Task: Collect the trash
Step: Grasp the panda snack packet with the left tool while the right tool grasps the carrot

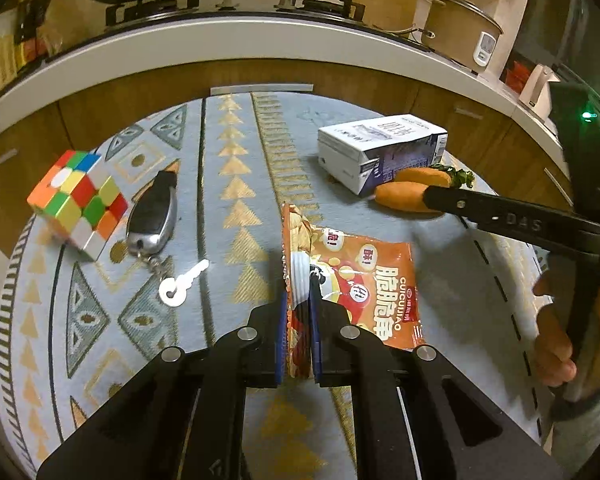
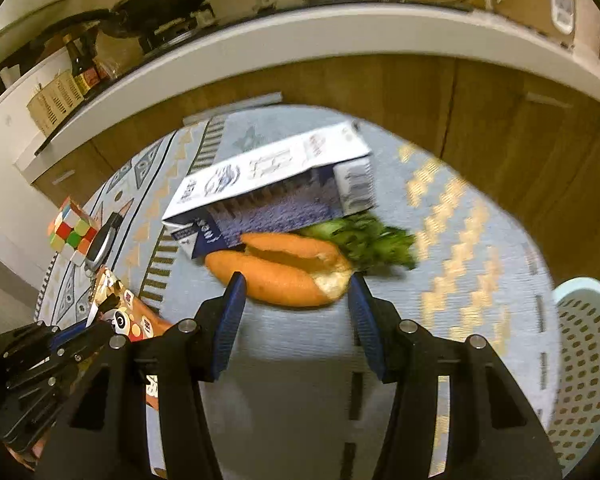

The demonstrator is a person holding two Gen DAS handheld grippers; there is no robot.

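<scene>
My left gripper (image 1: 299,300) is shut on the left edge of an orange snack wrapper (image 1: 360,276), which lies on the patterned tablecloth (image 1: 236,184). The wrapper also shows at the left of the right wrist view (image 2: 134,320). My right gripper (image 2: 296,292) is open, its fingers on either side of a split orange carrot with green leaves (image 2: 284,268). A white and blue carton (image 2: 268,184) lies on its side just behind the carrot. In the left wrist view the carton (image 1: 380,148) and carrot (image 1: 408,192) lie at the far right.
A Rubik's cube (image 1: 78,204), a car key fob (image 1: 152,216) and a small silver key (image 1: 180,286) lie on the left of the table. A pale perforated basket (image 2: 588,364) stands at the right. A kitchen counter (image 1: 260,40) with stove and rice cooker runs behind.
</scene>
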